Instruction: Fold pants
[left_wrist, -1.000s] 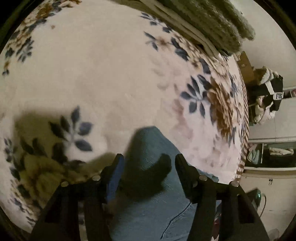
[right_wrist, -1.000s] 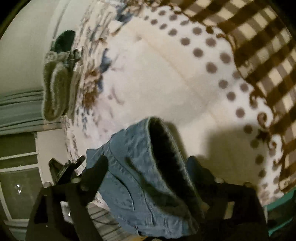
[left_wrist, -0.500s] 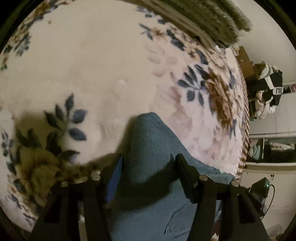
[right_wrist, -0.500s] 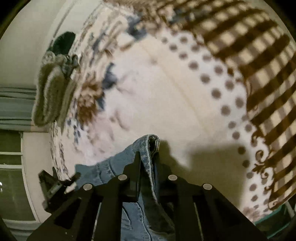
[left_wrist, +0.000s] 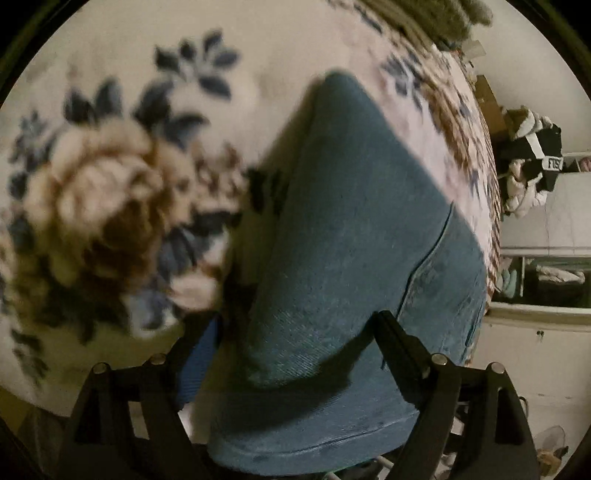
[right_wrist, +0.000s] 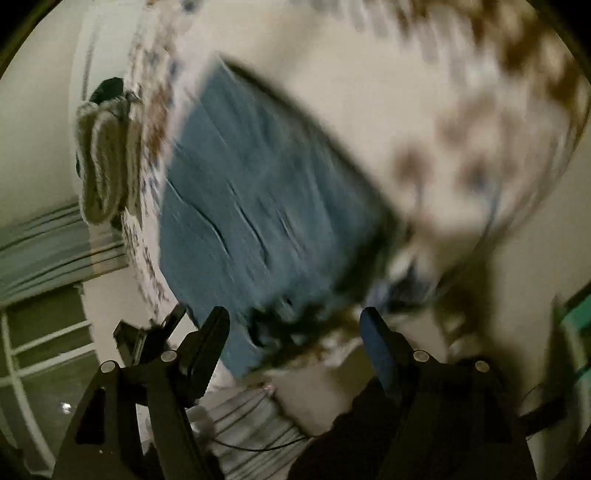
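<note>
The blue jeans (left_wrist: 351, 221) lie folded on a cream floral blanket (left_wrist: 110, 184) that covers the bed. Their near hem edge runs under my left gripper (left_wrist: 295, 328). Its jaws are opening and stand wide, with the denim between them but clear of both pads. The right wrist view is blurred by motion. There the jeans (right_wrist: 258, 203) lie flat, stretching away to the upper left. My right gripper (right_wrist: 293, 325) hovers over their near corner with its jaws opening and nothing pinched between them.
A rolled grey-green blanket (right_wrist: 103, 166) sits at the bed's far end. A brown checked and dotted cover (right_wrist: 535, 74) lies to the right of the jeans. Beyond the bed edge are a clothes pile (left_wrist: 532, 162), a white shelf unit (left_wrist: 546, 280) and a window (right_wrist: 44, 350).
My right gripper pinched the jeans' folded edge half a second ago and has since let go and drawn back. My left gripper has spread wider and pulled back, so more denim shows.
</note>
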